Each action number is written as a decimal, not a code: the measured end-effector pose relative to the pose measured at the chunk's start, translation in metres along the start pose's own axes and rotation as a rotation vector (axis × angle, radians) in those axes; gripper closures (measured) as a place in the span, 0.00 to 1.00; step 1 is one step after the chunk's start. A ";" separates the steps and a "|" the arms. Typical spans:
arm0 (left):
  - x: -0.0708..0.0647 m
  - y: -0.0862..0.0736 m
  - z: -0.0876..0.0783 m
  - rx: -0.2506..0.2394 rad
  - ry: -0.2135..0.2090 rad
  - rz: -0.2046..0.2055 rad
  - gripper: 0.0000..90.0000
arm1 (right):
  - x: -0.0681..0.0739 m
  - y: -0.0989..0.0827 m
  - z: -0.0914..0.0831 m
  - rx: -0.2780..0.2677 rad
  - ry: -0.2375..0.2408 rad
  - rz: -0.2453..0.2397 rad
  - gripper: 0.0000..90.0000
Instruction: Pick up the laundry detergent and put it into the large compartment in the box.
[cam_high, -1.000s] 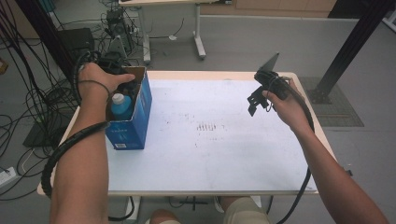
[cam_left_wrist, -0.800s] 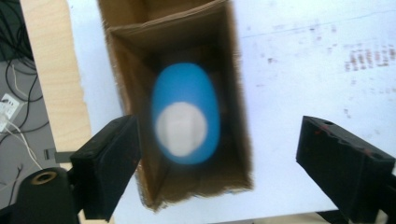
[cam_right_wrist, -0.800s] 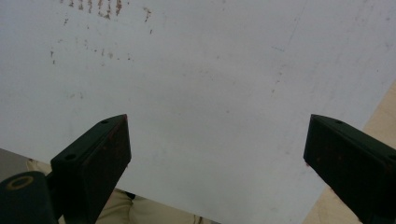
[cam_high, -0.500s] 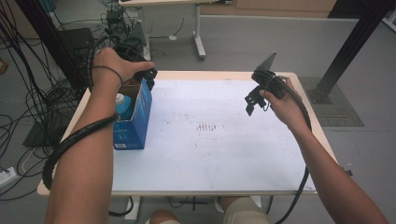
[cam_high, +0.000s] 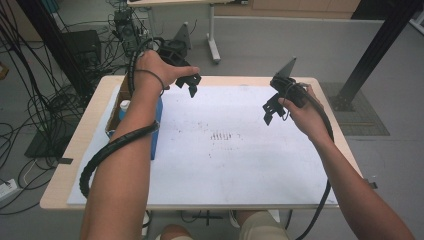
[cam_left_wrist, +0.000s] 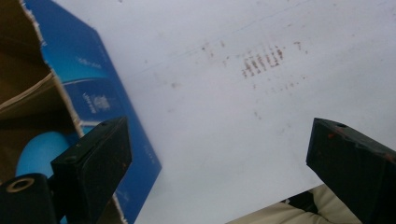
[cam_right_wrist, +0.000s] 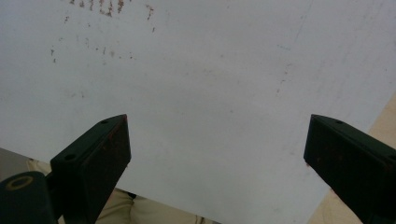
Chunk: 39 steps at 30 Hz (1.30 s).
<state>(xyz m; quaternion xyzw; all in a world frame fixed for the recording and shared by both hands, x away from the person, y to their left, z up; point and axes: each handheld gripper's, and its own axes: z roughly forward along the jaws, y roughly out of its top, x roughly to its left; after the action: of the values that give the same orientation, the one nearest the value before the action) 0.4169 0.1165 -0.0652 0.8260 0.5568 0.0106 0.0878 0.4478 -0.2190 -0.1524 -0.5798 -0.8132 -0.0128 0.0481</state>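
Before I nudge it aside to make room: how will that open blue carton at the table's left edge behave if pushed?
The blue carton stands tall and narrow, so a high push would likely tip it. Its torn cardboard walls look thin and may buckle. The blue-capped bottle inside probably adds weight low down, so a low push should slide it on the smooth white sheet.

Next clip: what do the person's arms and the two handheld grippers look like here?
Bare forearms, no sleeves, with a dark band round the left wrist. Both the left gripper and the right gripper are black, with blocky black fingers flecked reddish. A ribbed black cable trails from the left gripper, and a dark three-cornered plate tops the right.
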 end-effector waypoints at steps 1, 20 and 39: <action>-0.002 0.001 0.001 -0.002 -0.003 0.002 0.08 | 0.000 0.000 0.000 0.002 0.000 0.003 0.08; -0.017 0.000 0.008 -0.011 -0.014 0.038 0.07 | 0.000 -0.001 -0.007 -0.012 -0.004 0.001 0.08; -0.015 -0.002 0.008 -0.012 -0.014 0.039 0.07 | 0.004 0.000 -0.008 -0.008 -0.012 -0.001 0.08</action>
<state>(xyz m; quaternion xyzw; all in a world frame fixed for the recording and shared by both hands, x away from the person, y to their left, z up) 0.4103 0.1020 -0.0718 0.8362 0.5398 0.0098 0.0962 0.4471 -0.2160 -0.1439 -0.5796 -0.8138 -0.0125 0.0407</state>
